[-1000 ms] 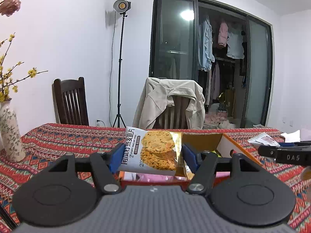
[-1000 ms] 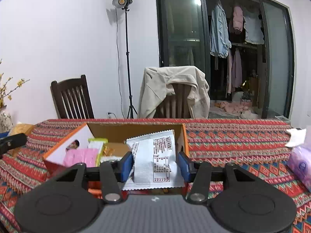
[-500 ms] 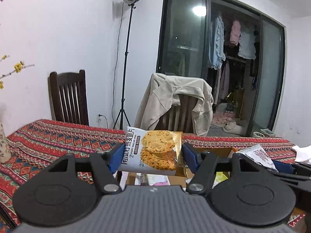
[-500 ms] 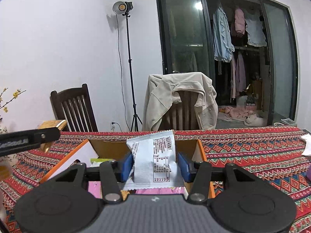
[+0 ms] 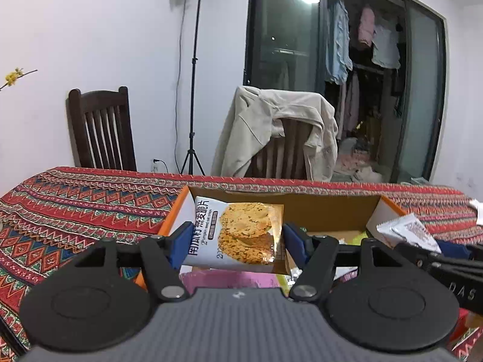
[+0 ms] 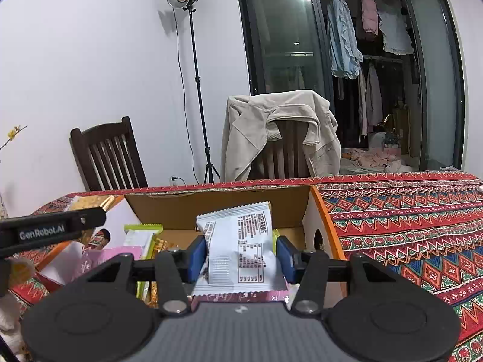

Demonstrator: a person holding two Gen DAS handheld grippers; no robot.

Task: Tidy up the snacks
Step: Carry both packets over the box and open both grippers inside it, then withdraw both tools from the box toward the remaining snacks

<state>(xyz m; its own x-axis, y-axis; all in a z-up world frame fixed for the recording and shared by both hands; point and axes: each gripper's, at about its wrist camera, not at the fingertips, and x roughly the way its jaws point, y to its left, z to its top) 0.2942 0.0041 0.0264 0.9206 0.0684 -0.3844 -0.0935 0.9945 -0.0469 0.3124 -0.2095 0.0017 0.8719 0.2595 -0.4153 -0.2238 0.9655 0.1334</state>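
My left gripper [image 5: 234,239] has its blue pads against both side edges of a white-and-gold foil packet printed with round seeded crisps [image 5: 235,233]. Its jaws are opening at this moment, with the packet between them. The packet stands upright, printed face toward the camera, long axis roughly vertical, top edge leaning slightly toward the far wall. It hangs over the near left part of the open brown cardboard box with orange edges [image 5: 302,208], which sits on the red patterned tablecloth [image 5: 90,202].

My right gripper [image 6: 240,255] clamps a white crimped-edge sachet with black label text [image 6: 241,253] at a narrow setting, pads pressing its sides. This sachet is also upright, long axis vertical, back panel facing the camera, over the near right part of the same box [image 6: 229,205]. Below both lie a pink wrapper [image 6: 105,258] and a green-and-white wrapper [image 6: 142,236] inside the box.
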